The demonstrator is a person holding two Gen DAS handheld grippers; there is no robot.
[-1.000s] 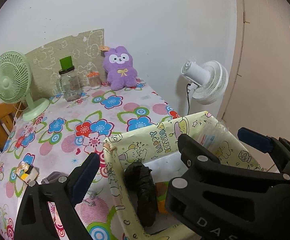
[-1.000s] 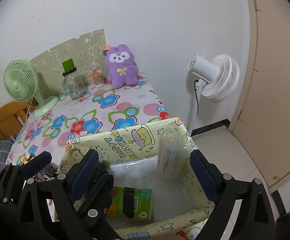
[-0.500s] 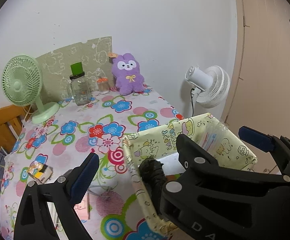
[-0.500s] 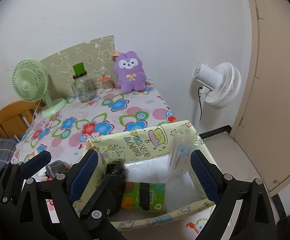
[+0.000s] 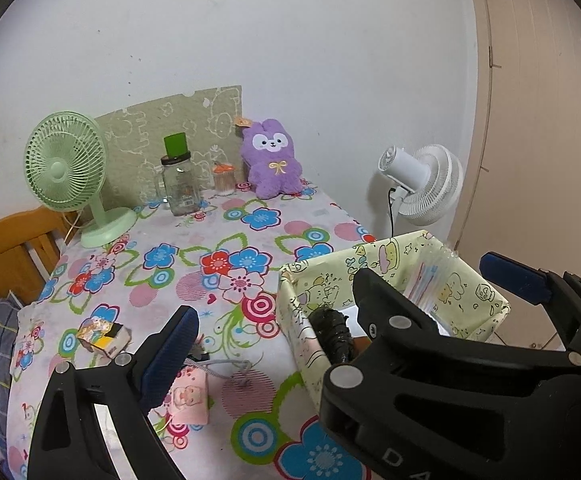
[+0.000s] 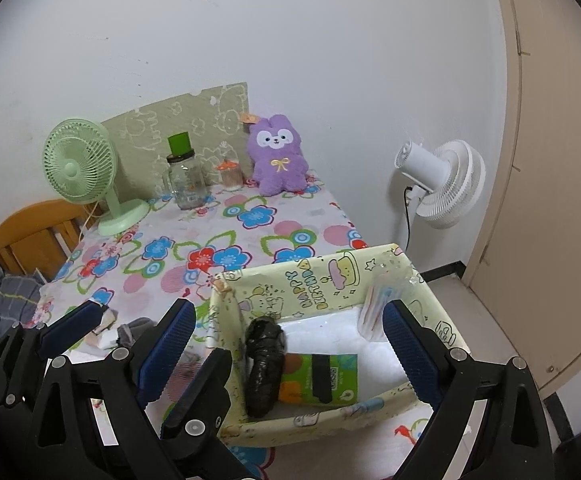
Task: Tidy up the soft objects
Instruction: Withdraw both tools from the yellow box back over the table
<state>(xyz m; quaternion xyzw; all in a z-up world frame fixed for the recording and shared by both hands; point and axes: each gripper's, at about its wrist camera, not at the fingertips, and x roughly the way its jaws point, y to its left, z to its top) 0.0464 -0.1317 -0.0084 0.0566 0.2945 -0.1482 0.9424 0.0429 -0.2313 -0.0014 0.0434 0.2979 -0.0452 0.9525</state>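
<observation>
Nearest the cameras, both claws hang wide open and hold nothing. The left claw (image 5: 330, 336) has one blue-padded finger over the flowered worktop (image 5: 210, 264) and the other out past a yellow cartoon-print box (image 5: 478, 292); the right claw (image 6: 290, 344) spreads across that same box (image 6: 318, 280). The box sits at the worktop's near right corner, about 5 o'clock. Inside it a black rolled soft bundle (image 6: 264, 364) leans against the left wall, touching a green tissue pack (image 6: 322, 378) lying flat beside it, and a striped plastic packet (image 6: 376, 312) stands at the right wall. On the worktop at 7 o'clock of the box lie a small pink pouch (image 5: 188, 400) with a grey cord, and a little colourful carton (image 5: 104, 336) farther left. At the far edge, around 12 o'clock, a purple plush rabbit (image 5: 272, 164) sits against the wall, with a small orange-lidded jar (image 5: 223, 178) and a green-capped glass jar (image 5: 178, 180) to its left. A green desk fan (image 5: 68, 168) stands at 10 o'clock; a white fan (image 5: 422, 184) stands beyond the worktop at 2 o'clock.
</observation>
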